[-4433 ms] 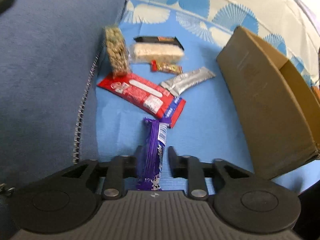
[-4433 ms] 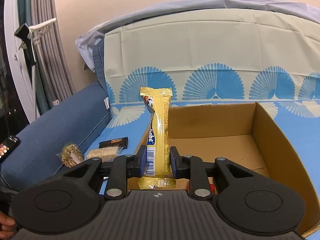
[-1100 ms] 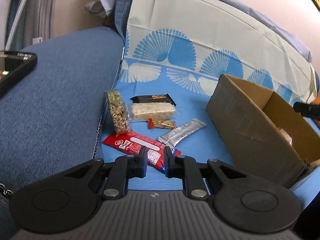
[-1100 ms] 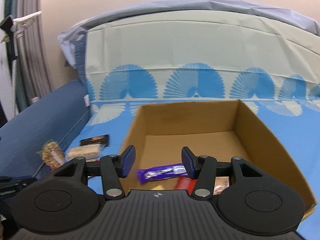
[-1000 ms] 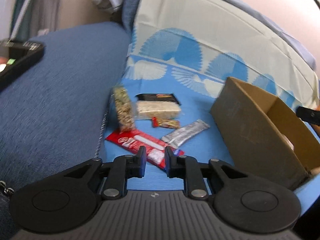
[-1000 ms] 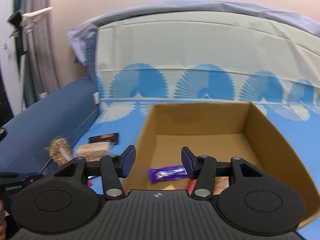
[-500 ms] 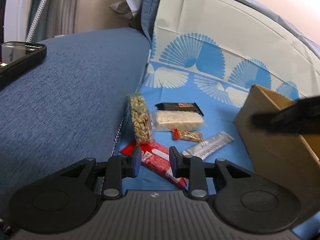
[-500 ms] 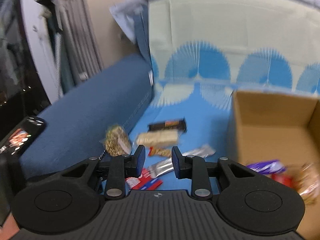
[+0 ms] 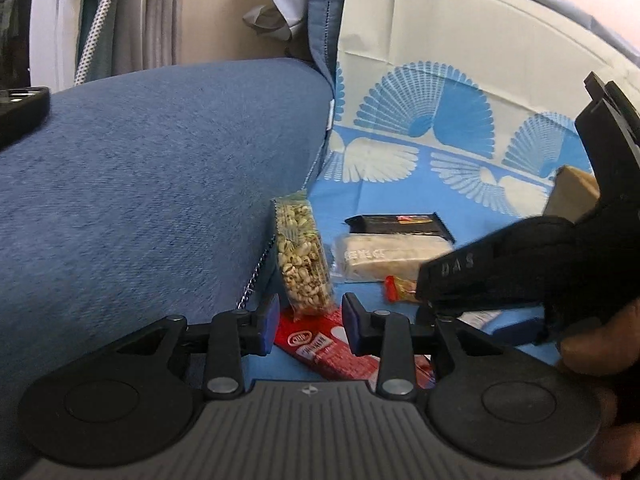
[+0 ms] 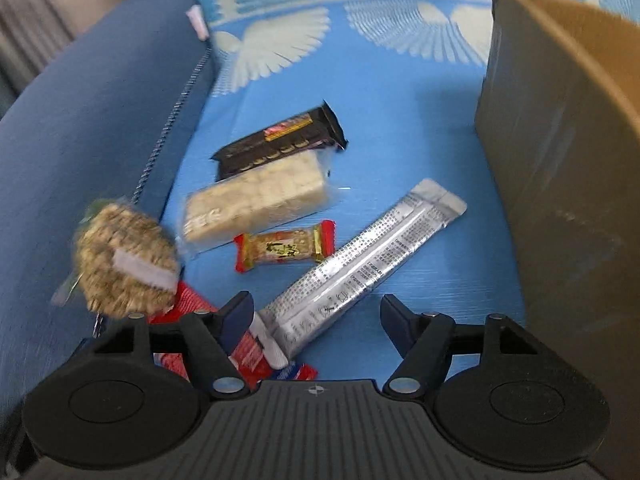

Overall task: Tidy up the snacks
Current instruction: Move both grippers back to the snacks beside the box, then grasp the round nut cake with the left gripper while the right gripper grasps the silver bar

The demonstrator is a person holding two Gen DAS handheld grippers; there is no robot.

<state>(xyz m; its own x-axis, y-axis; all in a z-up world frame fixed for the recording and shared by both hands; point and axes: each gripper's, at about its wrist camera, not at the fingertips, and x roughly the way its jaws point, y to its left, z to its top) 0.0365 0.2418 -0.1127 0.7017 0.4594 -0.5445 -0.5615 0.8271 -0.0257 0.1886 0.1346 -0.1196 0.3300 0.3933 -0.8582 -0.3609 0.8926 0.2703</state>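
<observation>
Several snacks lie on the blue sheet. My right gripper point(image 10: 317, 320) is open and empty, low over the near end of a silver bar point(image 10: 360, 264). Beyond it lie a small red-and-gold candy point(image 10: 285, 249), a pale wafer pack point(image 10: 256, 200) and a black bar point(image 10: 280, 140). A nut pack point(image 10: 126, 264) leans at the left over a red packet point(image 10: 248, 354). My left gripper point(image 9: 308, 322) is open and empty above the red packet point(image 9: 324, 346), just short of the nut pack point(image 9: 301, 258). The right gripper's body point(image 9: 520, 264) crosses the left wrist view and hides the silver bar.
A cardboard box point(image 10: 560, 152) stands at the right, its wall close to my right gripper; a corner shows in the left wrist view point(image 9: 572, 192). A blue cushion point(image 9: 140, 192) with a zip edge borders the snacks on the left. A phone point(image 9: 20, 112) lies on it.
My right gripper swung left from the box down over the snacks and opened wider. My left gripper opened a little and moved nearer the nut pack. Earlier, both had carried bars, which are no longer held.
</observation>
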